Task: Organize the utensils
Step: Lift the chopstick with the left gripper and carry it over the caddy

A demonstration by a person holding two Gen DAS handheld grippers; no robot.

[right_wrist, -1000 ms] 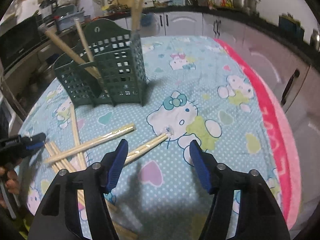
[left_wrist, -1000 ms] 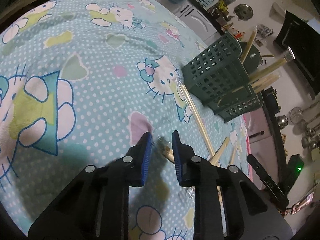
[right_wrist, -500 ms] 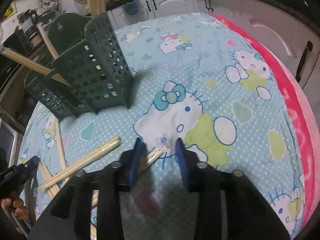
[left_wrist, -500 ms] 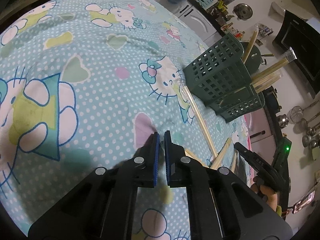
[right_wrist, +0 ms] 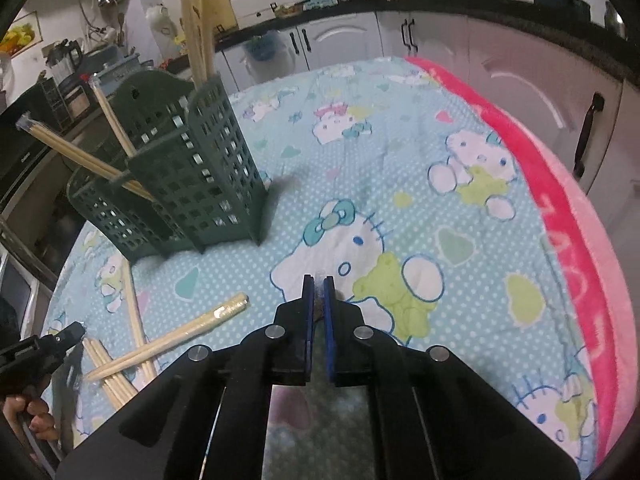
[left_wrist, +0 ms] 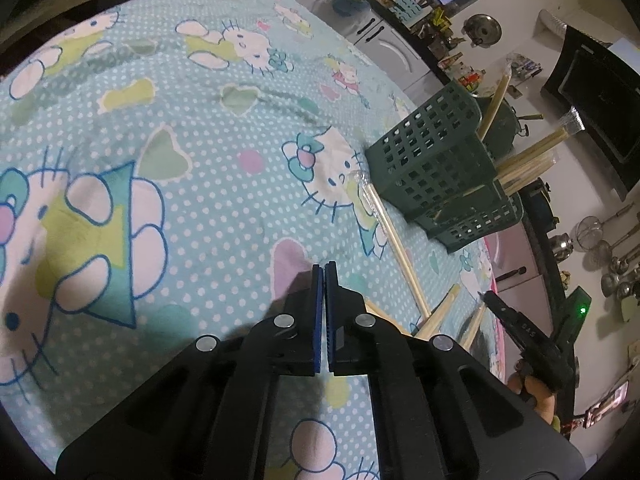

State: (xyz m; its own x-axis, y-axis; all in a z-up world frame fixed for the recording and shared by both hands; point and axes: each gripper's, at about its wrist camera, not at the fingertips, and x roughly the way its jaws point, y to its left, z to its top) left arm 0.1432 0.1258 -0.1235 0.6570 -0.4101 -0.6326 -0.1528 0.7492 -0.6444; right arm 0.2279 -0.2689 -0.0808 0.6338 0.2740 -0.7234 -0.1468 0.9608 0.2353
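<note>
A dark green slotted utensil holder stands on the Hello Kitty cloth, also in the right wrist view, with several wrapped chopstick pairs standing in it. More wrapped chopstick pairs lie loose on the cloth; one long pair lies by the holder's foot. My left gripper is shut, with nothing showing between its pads, just above the cloth. My right gripper is shut on the plastic-wrapped tip of a chopstick pair; the rest of that pair is hidden under the jaws.
The table is round, with a pink cloth border on the right side. Kitchen cabinets and a cluttered counter stand beyond it. The other gripper shows at the edge of each view.
Both grippers have closed from open. The right one dropped onto the wrapped chopstick pair and shut on its tip. The left one shut just above the cloth.
</note>
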